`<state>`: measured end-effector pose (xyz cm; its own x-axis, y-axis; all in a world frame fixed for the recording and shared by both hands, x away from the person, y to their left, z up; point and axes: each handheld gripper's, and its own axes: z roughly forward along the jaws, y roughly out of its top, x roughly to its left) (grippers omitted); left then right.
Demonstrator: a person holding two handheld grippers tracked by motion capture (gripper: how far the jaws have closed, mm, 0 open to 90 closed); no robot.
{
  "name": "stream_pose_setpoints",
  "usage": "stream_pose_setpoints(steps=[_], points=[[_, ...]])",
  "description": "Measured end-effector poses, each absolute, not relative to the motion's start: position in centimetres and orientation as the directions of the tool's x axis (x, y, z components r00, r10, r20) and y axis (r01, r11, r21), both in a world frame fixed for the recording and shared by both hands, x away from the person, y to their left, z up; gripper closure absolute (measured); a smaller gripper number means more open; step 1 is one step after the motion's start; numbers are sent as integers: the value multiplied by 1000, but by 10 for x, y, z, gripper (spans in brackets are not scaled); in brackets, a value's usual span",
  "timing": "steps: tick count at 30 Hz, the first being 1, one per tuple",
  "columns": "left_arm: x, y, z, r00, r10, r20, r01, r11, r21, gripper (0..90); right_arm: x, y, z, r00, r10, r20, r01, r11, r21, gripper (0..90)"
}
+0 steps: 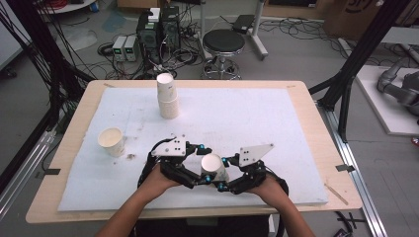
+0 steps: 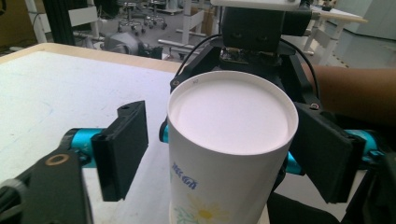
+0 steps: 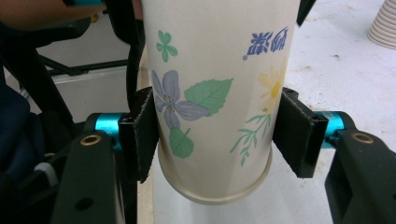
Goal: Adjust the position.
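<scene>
Paper cup, white and printed with flowers and leaves, stood upside down near the front edge of the white mat that covered the wooden table, held between the two hand-held grippers. In the high view the person's forearms came in from the bottom, and the cup sat in the middle between the two tools.

Right gripper was pinching the cup: in the right gripper view its two black pads pressed against opposite sides of the cup, low on the wall just above the rolled rim, which pointed downward.

Left gripper was spread. In the left gripper view the cup's flat base faced up between its jaws. The left-hand pad stood clearly apart from the cup wall, with bare mat showing in the gap. The right-hand pad sat just beside the cup, and whether it touched could not be told. The right gripper's body showed behind the cup in that view.

Farther back on the mat stood a stack of upside-down cups, and to the left one upright cup, both well apart from the grippers.
</scene>
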<state>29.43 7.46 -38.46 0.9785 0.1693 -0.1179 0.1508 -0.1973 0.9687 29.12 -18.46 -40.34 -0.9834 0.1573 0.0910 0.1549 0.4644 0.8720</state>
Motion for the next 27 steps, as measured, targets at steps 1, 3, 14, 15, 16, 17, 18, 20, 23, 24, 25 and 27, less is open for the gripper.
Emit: stream_pose_setpoints(steps=[1, 3, 14, 15, 16, 17, 18, 20, 23, 24, 25, 27], points=[[294, 76, -384, 978, 170, -119, 152, -196, 969, 208, 291, -185, -403, -984, 158, 85, 150, 467, 871, 380], [294, 78, -382, 978, 170, -121, 154, -202, 967, 208, 292, -184, -402, -984, 157, 83, 149, 477, 866, 383], [297, 85, -364, 980, 170, -100, 148, -299, 943, 195, 296, -180, -393, -990, 142, 27, 106, 588, 802, 385], [297, 85, -363, 981, 168, -96, 146, -315, 938, 195, 296, -179, -392, -990, 138, 27, 105, 600, 793, 385], [297, 84, -362, 982, 165, -95, 145, -326, 934, 195, 297, -179, -390, -991, 132, 15, 94, 614, 784, 385], [297, 84, -361, 982, 166, -96, 147, -336, 930, 195, 298, -178, -389, -992, 128, 10, 89, 629, 773, 385], [297, 83, -361, 982, 165, -90, 144, -350, 926, 195, 299, -177, -387, -992, 125, 9, 87, 640, 763, 385], [297, 82, -360, 982, 166, -86, 143, -369, 918, 195, 300, -174, -385, -994, 113, -3, 73, 663, 745, 385], [298, 81, -359, 983, 165, -83, 142, -389, 910, 197, 300, -171, -381, -995, 95, -14, 56, 693, 719, 385], [298, 80, -359, 984, 164, -77, 138, -400, 906, 198, 300, -170, -380, -995, 93, -18, 52, 699, 713, 385], [298, 80, -359, 983, 165, -79, 140, -401, 905, 198, 300, -169, -378, -996, 88, -23, 47, 715, 698, 385], [298, 80, -359, 984, 161, -78, 139, -410, 901, 200, 300, -167, -376, -996, 82, -34, 37, 731, 681, 384]])
